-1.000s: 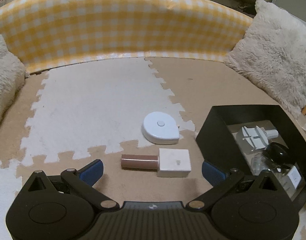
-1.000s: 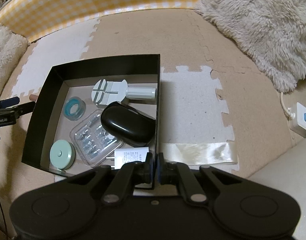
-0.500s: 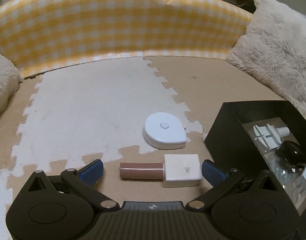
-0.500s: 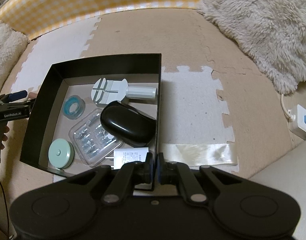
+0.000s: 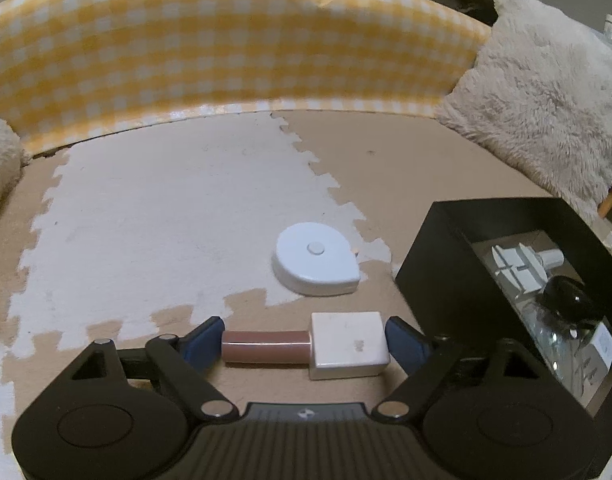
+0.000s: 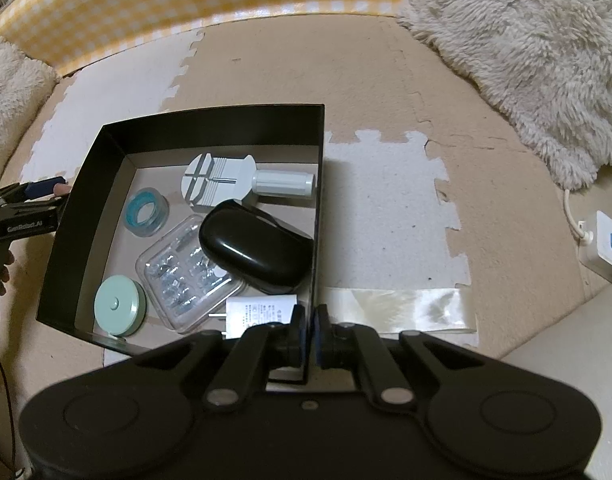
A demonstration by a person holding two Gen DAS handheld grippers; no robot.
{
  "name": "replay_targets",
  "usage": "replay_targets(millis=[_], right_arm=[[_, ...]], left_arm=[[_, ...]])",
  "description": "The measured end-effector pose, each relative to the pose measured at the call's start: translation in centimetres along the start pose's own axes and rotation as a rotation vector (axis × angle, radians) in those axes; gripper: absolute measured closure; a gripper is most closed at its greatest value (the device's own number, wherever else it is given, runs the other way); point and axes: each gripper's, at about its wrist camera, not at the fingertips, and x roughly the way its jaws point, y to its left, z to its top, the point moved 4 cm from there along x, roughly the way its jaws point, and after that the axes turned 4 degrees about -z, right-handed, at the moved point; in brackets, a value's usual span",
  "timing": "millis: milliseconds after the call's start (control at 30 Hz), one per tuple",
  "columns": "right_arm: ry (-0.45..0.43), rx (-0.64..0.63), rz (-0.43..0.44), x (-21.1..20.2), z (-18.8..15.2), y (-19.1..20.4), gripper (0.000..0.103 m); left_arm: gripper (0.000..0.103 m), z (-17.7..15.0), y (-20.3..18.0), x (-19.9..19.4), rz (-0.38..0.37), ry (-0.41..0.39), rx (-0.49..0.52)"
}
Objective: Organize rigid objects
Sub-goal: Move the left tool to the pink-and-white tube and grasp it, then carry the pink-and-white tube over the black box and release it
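Lettering "GenRobot.AI" on left claw (image 6: 45, 188) housing, rest illegible.

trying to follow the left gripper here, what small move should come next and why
Probably finish closing: the left gripper has its jaws closing around the brown bottle with the white cap, lying lengthwise between the blue pads. The black box waits beside it.

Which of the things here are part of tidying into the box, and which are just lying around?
Part of the job:
bottle with white cap, between the closing left gripper
white tape measure
black box, clamped by the right gripper

Just lying about:
fluffy cushion
power strip
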Motion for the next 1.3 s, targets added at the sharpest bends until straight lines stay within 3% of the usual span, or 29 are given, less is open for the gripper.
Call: replay_targets(millis=[200,767,800,1033,1300], right_arm=[[0.0,0.0,0.0,0.0,0.0,0.1,0.098],[0.0,-0.002,-0.001,0.0,0.0,0.0,0.098],[0.0,-0.002,-0.001,0.0,0.0,0.0,0.098],[0.0,-0.002,0.0,0.0,0.0,0.0,0.098],[0.0,-0.003,-0.002,0.0,0.0,0.0,0.098]], left_arm=[[0.016,-0.7,1.6,-1.3,0.003,0.053,0.018],[0.012,-0.2,2.8,-1.1,0.133,0.142,-0.21],[0.016,-0.2,2.7,-1.2,0.131,0.138,-0.215],[0.016,0.0,2.4,-1.5,0.115,0.125,-0.2],[0.016,3.6,-0.4,-5.0,-0.006,-0.014,-0.118]])
